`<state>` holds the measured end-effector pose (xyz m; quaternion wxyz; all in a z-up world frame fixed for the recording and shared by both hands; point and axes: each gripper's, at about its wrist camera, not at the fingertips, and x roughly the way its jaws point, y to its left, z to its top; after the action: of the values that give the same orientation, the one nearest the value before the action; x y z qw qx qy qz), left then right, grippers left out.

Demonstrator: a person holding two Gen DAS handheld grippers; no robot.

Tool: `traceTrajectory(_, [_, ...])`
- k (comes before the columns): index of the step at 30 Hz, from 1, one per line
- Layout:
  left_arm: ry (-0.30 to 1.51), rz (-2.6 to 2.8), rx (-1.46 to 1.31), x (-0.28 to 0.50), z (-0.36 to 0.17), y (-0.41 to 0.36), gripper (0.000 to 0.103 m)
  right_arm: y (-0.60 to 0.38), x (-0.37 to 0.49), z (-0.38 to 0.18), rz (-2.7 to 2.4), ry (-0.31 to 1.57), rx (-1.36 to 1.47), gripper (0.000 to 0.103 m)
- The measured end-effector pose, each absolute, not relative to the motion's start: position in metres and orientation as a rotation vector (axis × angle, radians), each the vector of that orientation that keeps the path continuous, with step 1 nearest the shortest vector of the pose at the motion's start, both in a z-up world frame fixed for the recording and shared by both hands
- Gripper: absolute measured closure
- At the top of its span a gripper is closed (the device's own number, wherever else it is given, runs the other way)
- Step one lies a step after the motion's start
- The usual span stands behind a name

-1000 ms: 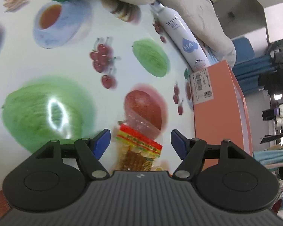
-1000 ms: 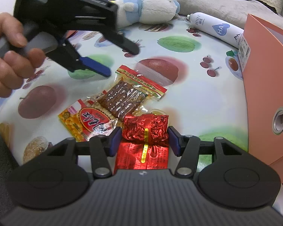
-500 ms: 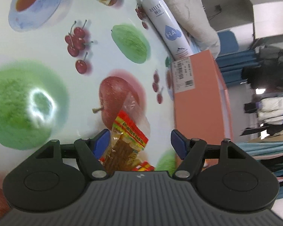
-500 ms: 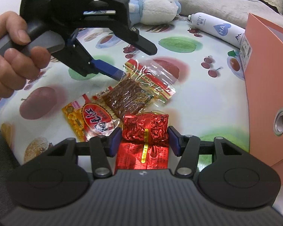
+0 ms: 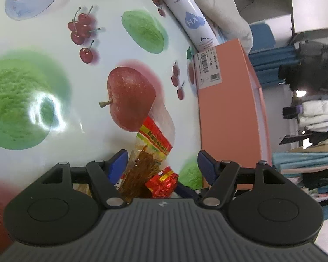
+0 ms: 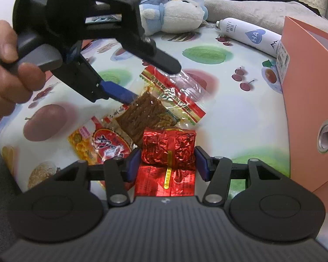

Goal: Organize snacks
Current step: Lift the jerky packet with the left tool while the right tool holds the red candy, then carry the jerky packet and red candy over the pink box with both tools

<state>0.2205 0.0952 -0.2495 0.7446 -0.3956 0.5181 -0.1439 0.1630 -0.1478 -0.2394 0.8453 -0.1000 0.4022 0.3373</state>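
Observation:
A clear packet of brown snack sticks with a red-yellow header (image 6: 157, 107) lies tilted over a yellow-red snack packet (image 6: 98, 142). A red foil packet (image 6: 169, 147) sits between the fingers of my right gripper (image 6: 167, 160), whose jaws stand at the packet's sides. My left gripper (image 5: 161, 163) is open; its lower blue finger (image 6: 118, 92) touches the stick packet (image 5: 146, 161), which rests between its fingers. The red foil packet also shows in the left wrist view (image 5: 163, 182).
An orange box (image 6: 312, 100) stands at the right; it also shows in the left wrist view (image 5: 227, 111). A white spray bottle (image 6: 249, 36) and a plush toy (image 6: 177, 13) lie at the back. The fruit-print tablecloth (image 6: 236, 113) covers the table.
My left gripper has moved down and closer to the stick packet, and its finger has pushed the packet's near end up. My right gripper has stayed at the red foil packet.

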Motion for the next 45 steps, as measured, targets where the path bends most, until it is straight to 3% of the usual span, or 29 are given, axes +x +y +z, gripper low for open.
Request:
traceTrajectory(7, [1.154, -0.259, -0.704, 0.217, -0.251, 0.085, 0.052, -0.148, 0.165, -0.240, 0.716, 0.850, -0.218, 0.048])
traceTrajectory(9, [1.144, -0.254, -0.683, 0.215, -0.250, 0.083, 0.054, -0.149, 0.165, -0.240, 0.716, 0.850, -0.216, 0.048])
traceTrajectory(13, [1.137, -0.224, -0.596, 0.211, -0.248, 0.077, 0.071, -0.149, 0.165, -0.241, 0.715, 0.850, -0.217, 0.048])
traceTrajectory(18, [1.128, -0.194, -0.484, 0.207, -0.240, 0.066, 0.080, -0.147, 0.165, -0.239, 0.698, 0.856, -0.212, 0.048])
traceTrajectory(35, [0.978, -0.069, -0.386, 0.145, -0.188, 0.037, 0.095, -0.159, 0.142, -0.216, 0.573, 0.917, -0.177, 0.048])
traceTrajectory(45, [0.907, -0.039, -0.406, 0.124, -0.167, 0.039, 0.096, -0.164, 0.132, -0.197, 0.524, 0.914, -0.180, 0.048])
